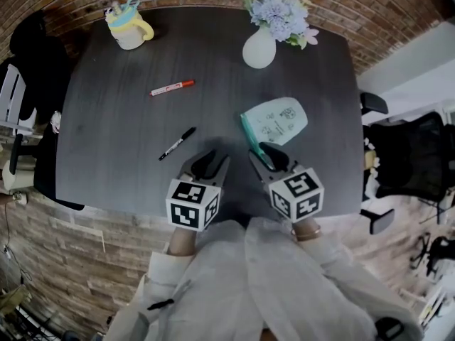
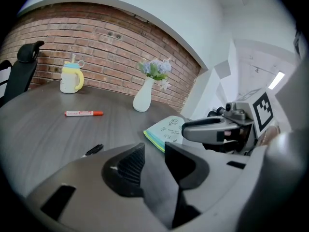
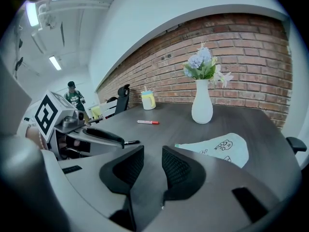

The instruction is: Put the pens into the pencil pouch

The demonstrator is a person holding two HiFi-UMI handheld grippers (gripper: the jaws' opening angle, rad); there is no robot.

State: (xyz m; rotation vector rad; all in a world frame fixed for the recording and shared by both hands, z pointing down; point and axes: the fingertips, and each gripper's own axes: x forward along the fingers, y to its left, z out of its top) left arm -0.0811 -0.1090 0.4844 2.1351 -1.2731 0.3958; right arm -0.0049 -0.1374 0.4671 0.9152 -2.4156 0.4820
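The left gripper's (image 1: 207,164) jaws stood a little apart with nothing between them, and the right gripper's (image 1: 269,156) jaws showed the same narrow, empty gap, so neither had hold of anything. Both hung low over the near edge of the dark table (image 1: 106,141), side by side. Just ahead of the left fingertips, slightly to their left, lay the black pen (image 1: 177,143), slanted, untouched. Just ahead of the right fingertips and a little to their right lay the pencil pouch (image 1: 277,121), flat on the table. It was pale mint cloth printed with small cartoon drawings, with a darker teal edge turned towards the grippers. Whether that edge was unzipped could not be told. Farther ahead of the left fingers, beyond the black pen, lay the red-capped marker (image 1: 171,87), white-barrelled and well apart from the pouch. By the look of it no pen had gone in, and the step in hand was the first reach. The next move probably called for the left jaws to drop over the black pen and close across its barrel, while the right steadied or opened the pouch's teal edge. Beyond everything stood a white vase (image 1: 259,48) of flowers and a yellow cup (image 1: 129,27).
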